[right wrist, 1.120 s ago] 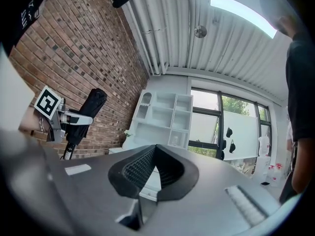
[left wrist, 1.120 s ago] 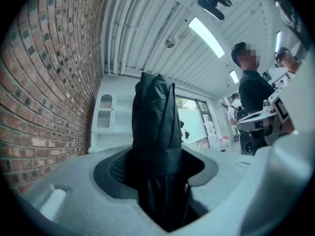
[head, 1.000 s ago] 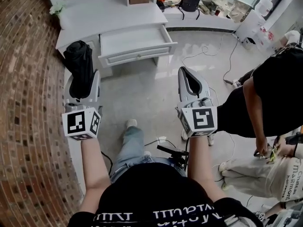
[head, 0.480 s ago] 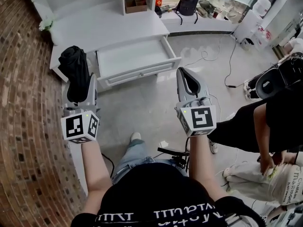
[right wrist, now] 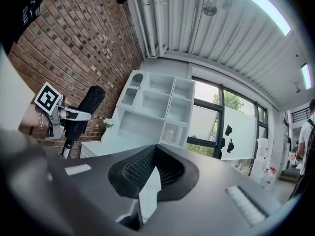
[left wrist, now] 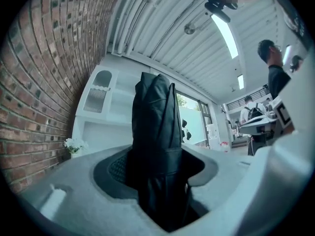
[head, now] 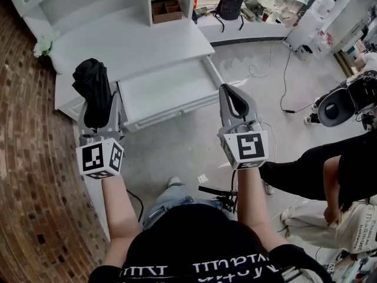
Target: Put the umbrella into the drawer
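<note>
A folded black umbrella (head: 93, 90) stands upright between the jaws of my left gripper (head: 99, 109), which is shut on it. In the left gripper view the umbrella (left wrist: 156, 132) fills the gap of the gripper (left wrist: 160, 186). The white drawer (head: 162, 90) stands pulled out of the desk, just ahead and to the right of the umbrella, with a bare inside. My right gripper (head: 231, 93) hovers over the floor beside the drawer's right corner, shut on nothing (right wrist: 147, 176). The right gripper view also catches the umbrella (right wrist: 84, 107) at the left.
A white desk (head: 129, 40) carries a shelf unit with a brown box (head: 166, 9) and small flowers (head: 42, 45). A brick wall (head: 29, 170) runs along the left. A person (head: 318, 170) stands at the right; a cable (head: 283, 69) lies on the floor.
Both grippers have come closer to the desk, so the open drawer now lies right in front of them. The umbrella stays in the left gripper.
</note>
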Demonstrator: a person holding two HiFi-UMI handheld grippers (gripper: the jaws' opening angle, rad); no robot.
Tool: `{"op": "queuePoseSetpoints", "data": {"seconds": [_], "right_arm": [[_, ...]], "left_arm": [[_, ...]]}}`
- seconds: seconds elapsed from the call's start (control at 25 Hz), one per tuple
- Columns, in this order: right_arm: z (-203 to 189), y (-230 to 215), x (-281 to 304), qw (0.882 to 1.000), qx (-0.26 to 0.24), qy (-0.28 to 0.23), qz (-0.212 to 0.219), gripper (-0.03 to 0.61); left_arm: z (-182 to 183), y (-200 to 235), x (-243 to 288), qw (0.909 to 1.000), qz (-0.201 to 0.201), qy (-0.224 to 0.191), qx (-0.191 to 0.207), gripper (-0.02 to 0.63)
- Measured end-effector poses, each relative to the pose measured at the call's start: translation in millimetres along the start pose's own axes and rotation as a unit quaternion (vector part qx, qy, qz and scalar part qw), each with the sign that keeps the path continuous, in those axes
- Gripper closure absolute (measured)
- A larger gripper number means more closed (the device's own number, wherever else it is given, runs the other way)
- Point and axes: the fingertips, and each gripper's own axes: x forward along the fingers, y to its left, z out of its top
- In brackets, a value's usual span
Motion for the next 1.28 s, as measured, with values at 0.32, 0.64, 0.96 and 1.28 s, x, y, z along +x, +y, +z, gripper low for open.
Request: {"op": "queuePoseSetpoints", "data": {"seconds": [0.32, 0.64, 0.96, 1.28], "right_arm": [[-17.0, -1.0, 13.7, 1.000, 0.005, 0.020, -0.008, 0.574], [-39.2, -12.7, 55.0, 0.999, 0.016, 0.031, -0.014, 0.574], [-50.4, -41.8, 100.0, 0.999, 0.028, 0.027, -0.012, 0.574], [-62.2, -81.6, 162.6, 0.999, 0.036, 0.020, 0.002, 0.574]], "left_arm": [[-14.3, 2.5, 21.4, 0.9997, -0.018, 0.008, -0.010, 0.373], [-37.0, 8.0, 64.2, 0.9992, -0.029, 0.018, -0.020, 0.373], [-45.6, 3.3, 115.0, 0.9990, -0.031, 0.026, -0.018, 0.373], [-52.6, 3.4, 182.3, 0.9993, -0.018, 0.030, -0.011, 0.373]]}}
